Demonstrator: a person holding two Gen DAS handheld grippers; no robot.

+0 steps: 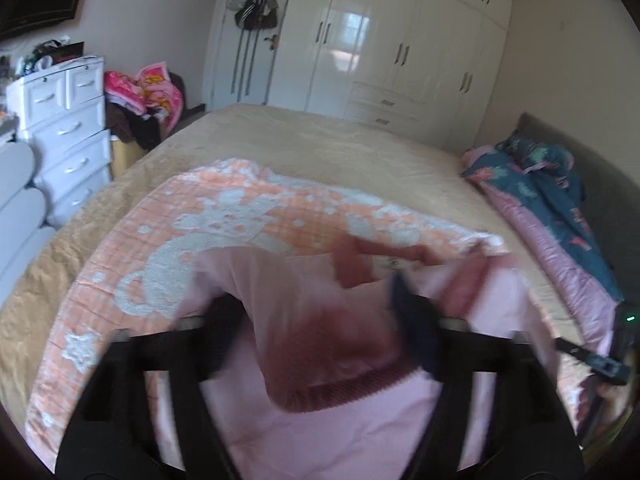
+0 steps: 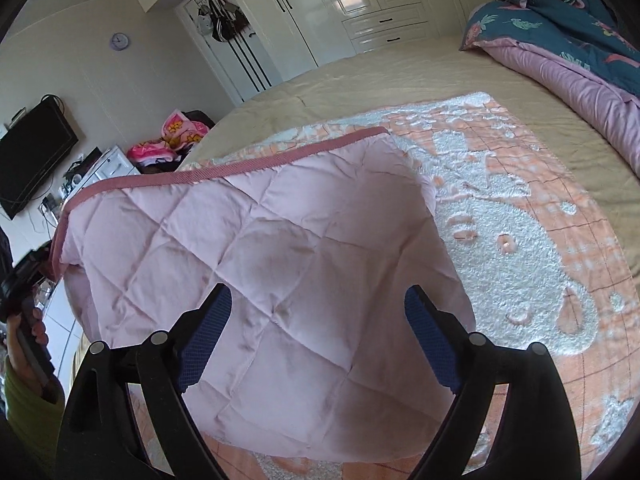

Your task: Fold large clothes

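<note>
Pink quilted garment (image 2: 280, 280), lifted over an orange blanket (image 2: 520, 240) on the bed (image 2: 360, 76).
Left gripper (image 1: 316, 312): jaws apparently clamped on the blurred maroon-trimmed edge. Right gripper (image 2: 318, 304): jaws apart, garment at 12 o'clock.

Your pale pink quilted garment (image 2: 288, 280), edged in darker rose ribbing, hangs lifted and partly folded above the orange-and-white blanket.

Soft daylight, room evenly lit, no hard shadows. Glare patch on glossy wardrobe doors (image 1: 352, 28) far ahead of fingers. Left view: motion blur on pink garment (image 1: 320, 320) btwn fingers. Right view sharp. Both w/ strong fisheye bend, dark vignette corners.
</note>
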